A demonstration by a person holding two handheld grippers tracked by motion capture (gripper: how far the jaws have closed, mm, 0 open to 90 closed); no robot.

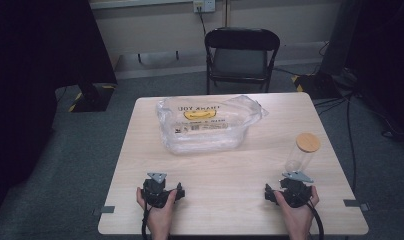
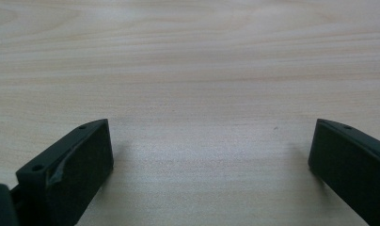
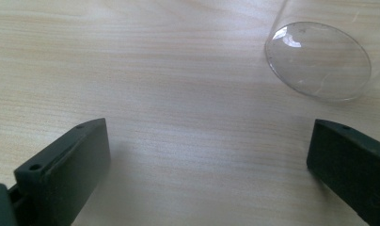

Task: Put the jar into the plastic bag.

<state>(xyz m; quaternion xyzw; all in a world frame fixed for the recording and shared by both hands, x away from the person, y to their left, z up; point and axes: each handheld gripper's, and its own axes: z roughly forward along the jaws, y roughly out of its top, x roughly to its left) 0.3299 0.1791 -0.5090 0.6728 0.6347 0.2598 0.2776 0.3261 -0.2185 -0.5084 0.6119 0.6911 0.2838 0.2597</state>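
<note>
The clear jar [image 3: 318,60] is cut off by the right gripper view's top edge, and the plastic bag's [image 1: 205,125] small print is illegible.

We saw 1 clear plastic bag [image 1: 205,125] lying crumpled at the far middle of the table, with a yellow smile printed on it. 1 tall clear jar [image 1: 302,154] with a round wooden lid [image 1: 308,142] stood upright near the right edge.

Dim room from the high view, dark corners either side, counter [image 1: 230,165] evenly lit from overhead, glare on the plastic bag [image 1: 205,122], picture soft and low-res, my jaws cast faint soft shadows, wood grain blurry up close, white highlight on the jar [image 3: 320,61] base
</note>
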